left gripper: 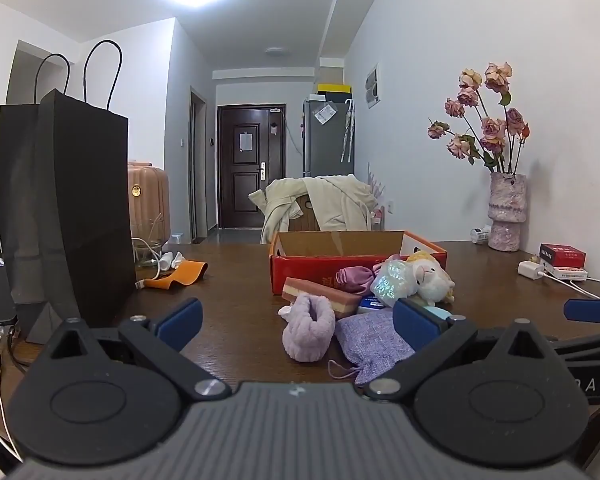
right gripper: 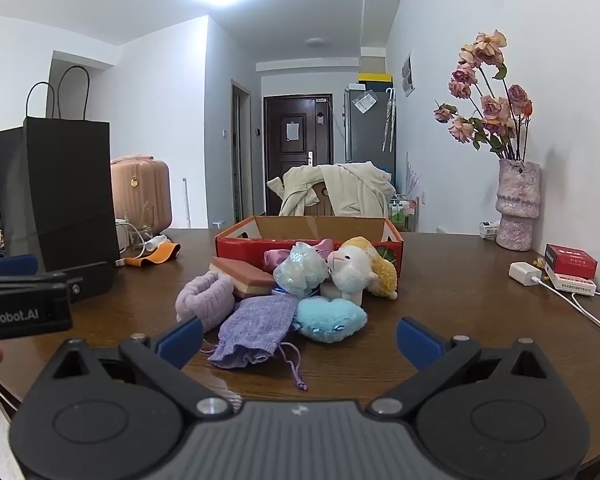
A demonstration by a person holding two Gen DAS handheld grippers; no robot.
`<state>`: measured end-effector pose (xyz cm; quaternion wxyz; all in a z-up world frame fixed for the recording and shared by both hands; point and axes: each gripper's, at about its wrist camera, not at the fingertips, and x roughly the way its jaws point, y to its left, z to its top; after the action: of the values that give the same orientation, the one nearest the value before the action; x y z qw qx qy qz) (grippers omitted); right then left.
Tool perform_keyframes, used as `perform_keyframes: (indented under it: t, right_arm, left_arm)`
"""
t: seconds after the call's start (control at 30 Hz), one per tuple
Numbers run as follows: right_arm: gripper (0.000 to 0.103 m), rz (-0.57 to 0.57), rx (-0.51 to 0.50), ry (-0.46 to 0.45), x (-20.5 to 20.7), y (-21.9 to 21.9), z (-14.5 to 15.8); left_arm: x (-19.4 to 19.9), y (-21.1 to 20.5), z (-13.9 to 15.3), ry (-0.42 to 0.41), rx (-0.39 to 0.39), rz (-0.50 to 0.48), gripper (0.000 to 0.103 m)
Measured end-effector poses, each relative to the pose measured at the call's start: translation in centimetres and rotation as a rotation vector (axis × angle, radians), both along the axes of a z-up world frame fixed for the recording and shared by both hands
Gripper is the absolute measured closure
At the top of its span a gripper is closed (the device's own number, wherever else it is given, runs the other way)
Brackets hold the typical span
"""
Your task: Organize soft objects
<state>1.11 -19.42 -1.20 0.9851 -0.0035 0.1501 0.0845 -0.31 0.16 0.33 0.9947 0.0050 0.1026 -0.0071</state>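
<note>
A pile of soft things lies on the brown table in front of a red cardboard box [right gripper: 236,242] [left gripper: 300,270]. The pile holds a purple fluffy headband [right gripper: 206,300] [left gripper: 310,330], a lilac drawstring pouch [right gripper: 256,330] [left gripper: 370,344], a blue heart cushion [right gripper: 332,320], a white and yellow plush sheep [right gripper: 360,268] [left gripper: 430,276], a shiny bath puff [right gripper: 300,268] [left gripper: 390,278] and a pink layered sponge [right gripper: 246,276] [left gripper: 320,292]. My left gripper [left gripper: 296,320] is open, its jaws either side of the headband and pouch, held short of them. My right gripper [right gripper: 300,338] is open, short of the pouch and heart.
A tall black paper bag [left gripper: 64,208] [right gripper: 56,196] stands at the table's left. An orange strap [left gripper: 180,274] and cables lie beside it. A vase of dried roses [right gripper: 518,204], red boxes [right gripper: 572,262] and a charger [right gripper: 524,272] sit at the right. A chair with a coat [right gripper: 340,192] stands behind the table.
</note>
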Motion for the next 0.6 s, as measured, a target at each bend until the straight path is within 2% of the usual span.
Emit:
perform_keyframes:
  t: [0.6]
  right_arm:
    - [0.0,-0.004,0.001,-0.006,-0.17,-0.1,0.07]
  left_arm:
    - [0.09,0.06,-0.19,0.0,0.001,0.007,0.0]
